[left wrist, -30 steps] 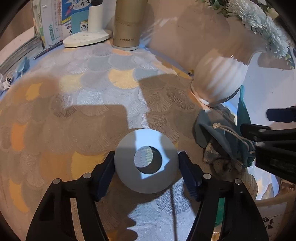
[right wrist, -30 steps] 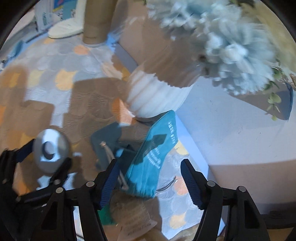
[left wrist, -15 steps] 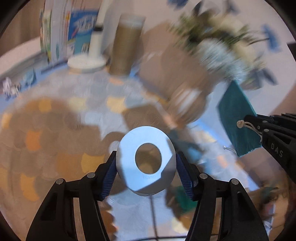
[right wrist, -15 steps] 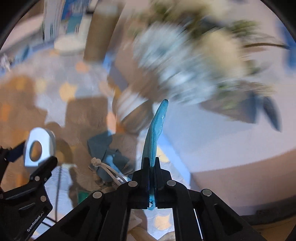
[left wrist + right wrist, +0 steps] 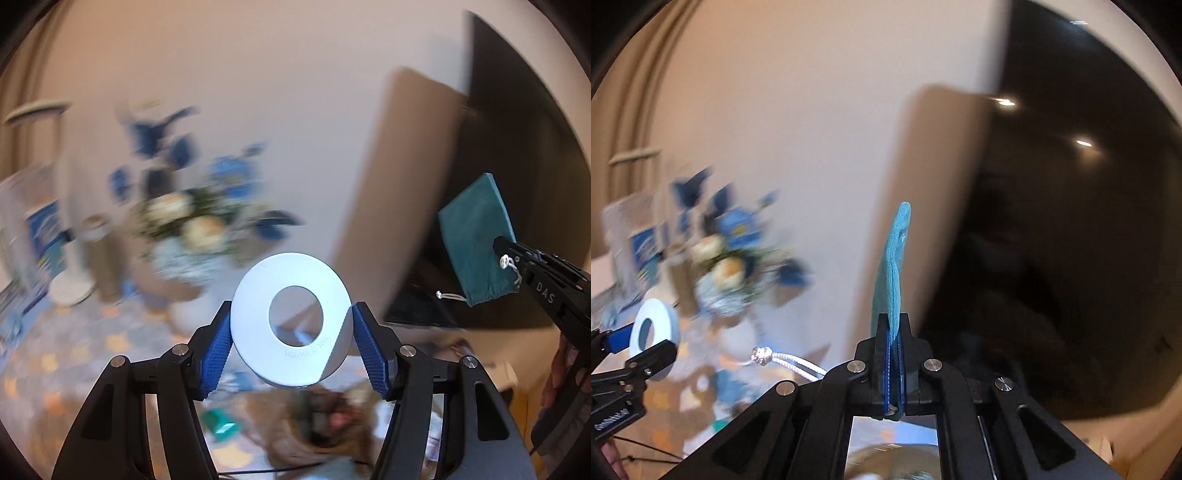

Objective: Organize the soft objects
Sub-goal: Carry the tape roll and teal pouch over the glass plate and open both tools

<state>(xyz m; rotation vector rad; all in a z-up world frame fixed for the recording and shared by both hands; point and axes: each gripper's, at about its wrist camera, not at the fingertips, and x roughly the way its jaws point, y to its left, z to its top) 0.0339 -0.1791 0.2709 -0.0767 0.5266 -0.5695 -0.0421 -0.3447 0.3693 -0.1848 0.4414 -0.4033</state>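
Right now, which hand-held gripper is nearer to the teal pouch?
Right. The right hand-held gripper is shut on the teal pouch; the left hand-held gripper holds a white ring, apart from it.

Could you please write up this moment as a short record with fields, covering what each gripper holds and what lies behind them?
left gripper: fingers closed on the sides of a white ring, lifted off the table
right gripper: shut on the edge of a teal drawstring pouch, held in the air
pouch cord: white, knotted, hanging loose
background: blurred flower bouquet; patterned tablecloth below
sharpness: background motion-blurred in both views
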